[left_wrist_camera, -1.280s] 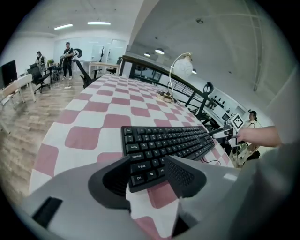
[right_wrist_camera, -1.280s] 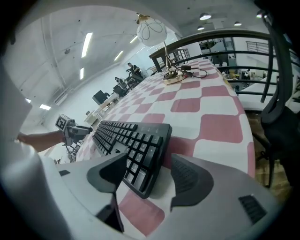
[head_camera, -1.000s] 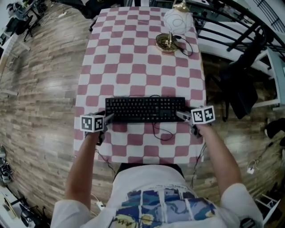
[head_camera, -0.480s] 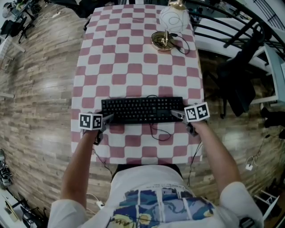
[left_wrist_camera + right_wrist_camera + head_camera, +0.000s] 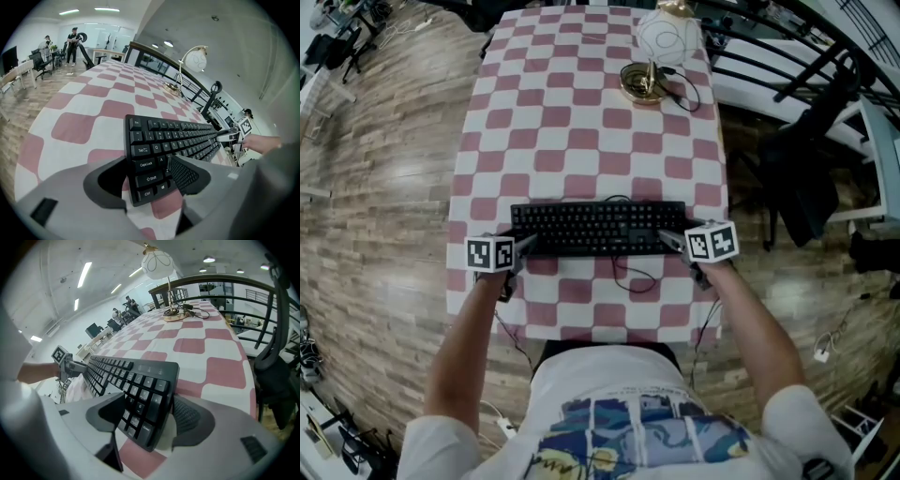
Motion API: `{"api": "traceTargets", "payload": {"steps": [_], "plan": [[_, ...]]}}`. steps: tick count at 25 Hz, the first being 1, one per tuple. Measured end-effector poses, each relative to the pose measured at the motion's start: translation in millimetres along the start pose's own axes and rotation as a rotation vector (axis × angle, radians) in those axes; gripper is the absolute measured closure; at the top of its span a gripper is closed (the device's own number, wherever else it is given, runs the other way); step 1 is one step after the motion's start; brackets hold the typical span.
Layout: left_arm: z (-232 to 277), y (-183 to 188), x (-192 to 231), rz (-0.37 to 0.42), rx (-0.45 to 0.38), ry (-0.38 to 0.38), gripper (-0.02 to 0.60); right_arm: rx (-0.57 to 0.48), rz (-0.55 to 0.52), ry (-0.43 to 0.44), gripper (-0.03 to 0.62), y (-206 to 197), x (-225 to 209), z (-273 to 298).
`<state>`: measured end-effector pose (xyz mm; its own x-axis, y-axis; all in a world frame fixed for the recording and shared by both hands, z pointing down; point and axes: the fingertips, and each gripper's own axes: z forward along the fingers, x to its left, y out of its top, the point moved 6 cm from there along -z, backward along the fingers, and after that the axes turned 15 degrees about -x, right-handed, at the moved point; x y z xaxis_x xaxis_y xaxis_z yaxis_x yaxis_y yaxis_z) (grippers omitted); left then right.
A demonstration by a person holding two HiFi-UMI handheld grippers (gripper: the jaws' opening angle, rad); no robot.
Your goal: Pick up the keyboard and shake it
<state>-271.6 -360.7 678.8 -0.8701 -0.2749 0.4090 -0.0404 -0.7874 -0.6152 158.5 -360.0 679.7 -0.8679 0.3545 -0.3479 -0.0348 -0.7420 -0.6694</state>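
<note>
A black keyboard (image 5: 598, 228) lies flat across the near part of the checked table (image 5: 581, 122), its cable (image 5: 633, 277) looping toward me. My left gripper (image 5: 525, 246) straddles the keyboard's left end (image 5: 154, 140). One pad (image 5: 183, 174) hangs over the keys and the other jaw sits beyond the edge, both standing wide and not pressing. My right gripper (image 5: 670, 241) straddles the right end (image 5: 140, 390) the same way, with one jaw over the number keys and the pad (image 5: 187, 417) by the outer edge.
A lamp with a white globe (image 5: 666, 39) and brass base (image 5: 642, 84) stands at the table's far right, its cord beside it. A dark railing and a black chair (image 5: 806, 178) are to the right. Wooden floor lies to the left.
Both grippers have slid a little inward over the keyboard's two ends. The keyboard still lies on the cloth.
</note>
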Motion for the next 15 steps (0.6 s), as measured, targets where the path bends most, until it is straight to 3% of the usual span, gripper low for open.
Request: {"api": "traceTargets", "payload": {"steps": [15], "plan": [[-37.3, -0.8, -39.6, 0.068, -0.166, 0.057, 0.295, -0.12, -0.226, -0.008, 0.298, 15.1, 10.3, -47.6]]}}
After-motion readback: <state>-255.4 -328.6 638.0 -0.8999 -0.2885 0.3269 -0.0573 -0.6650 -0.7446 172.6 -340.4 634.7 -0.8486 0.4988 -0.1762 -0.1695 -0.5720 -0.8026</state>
